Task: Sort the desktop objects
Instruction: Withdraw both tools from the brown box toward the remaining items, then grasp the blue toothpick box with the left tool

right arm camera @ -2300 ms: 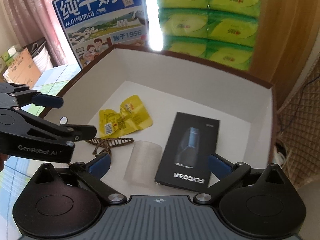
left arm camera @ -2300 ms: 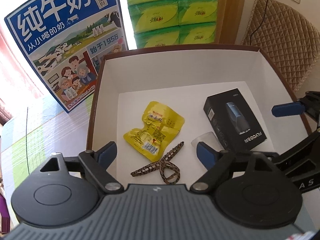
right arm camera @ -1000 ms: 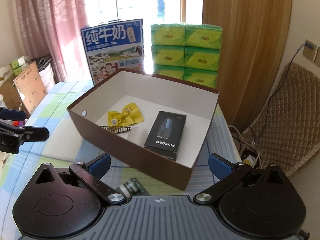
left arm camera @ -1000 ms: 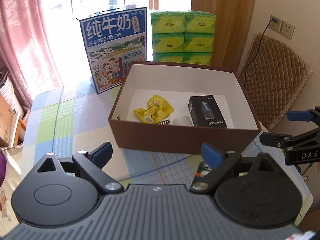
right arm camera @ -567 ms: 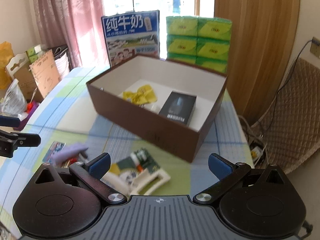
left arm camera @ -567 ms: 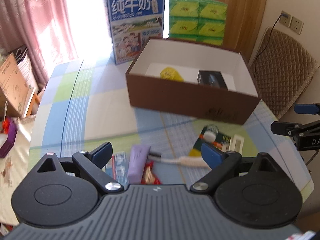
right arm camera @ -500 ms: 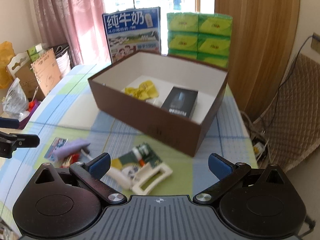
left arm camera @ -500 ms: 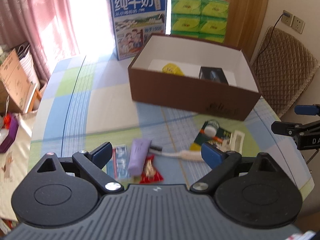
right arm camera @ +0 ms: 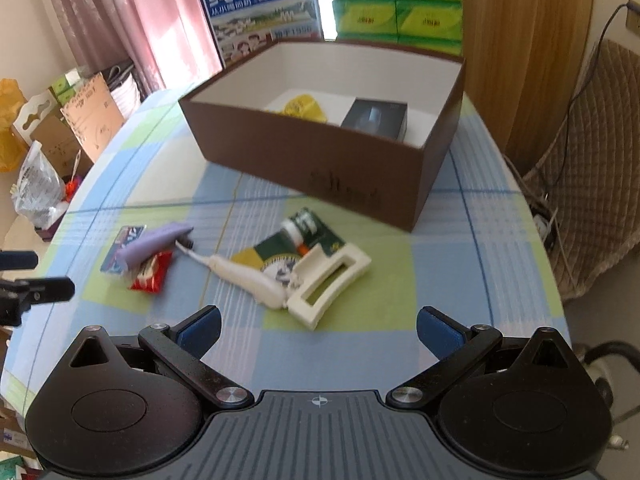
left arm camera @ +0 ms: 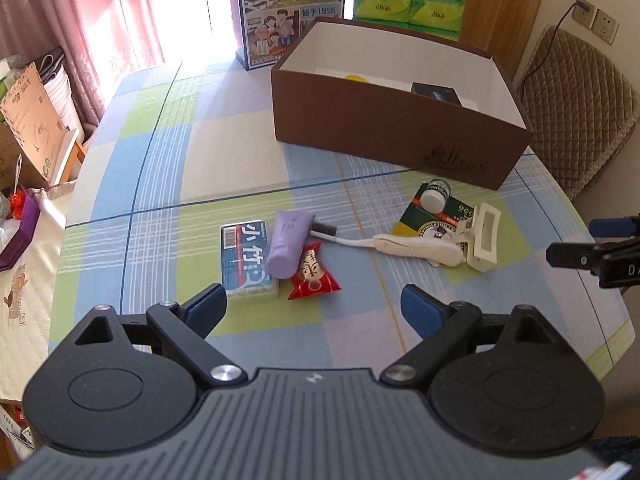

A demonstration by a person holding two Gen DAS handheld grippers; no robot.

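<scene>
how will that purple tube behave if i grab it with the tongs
The purple tube looks like soft plastic, so it will probably squash rather than stay stiff. Its round body may roll if nudged sideways. It leans on the blue packet and the red candy wrapper, so lifting it might shift both.

You face a bright window (left arm camera: pixel 216 4) hung with pink curtains (left arm camera: pixel 100 20), sunlight spilling over the checked tabletop (left arm camera: pixel 168 168). To your right a wood-panelled wall (right arm camera: pixel 532 40), a socket (left arm camera: pixel 594 20) and a quilted brown chair (left arm camera: pixel 576 100); to your left, cardboard boxes (right arm camera: pixel 80 124).
</scene>
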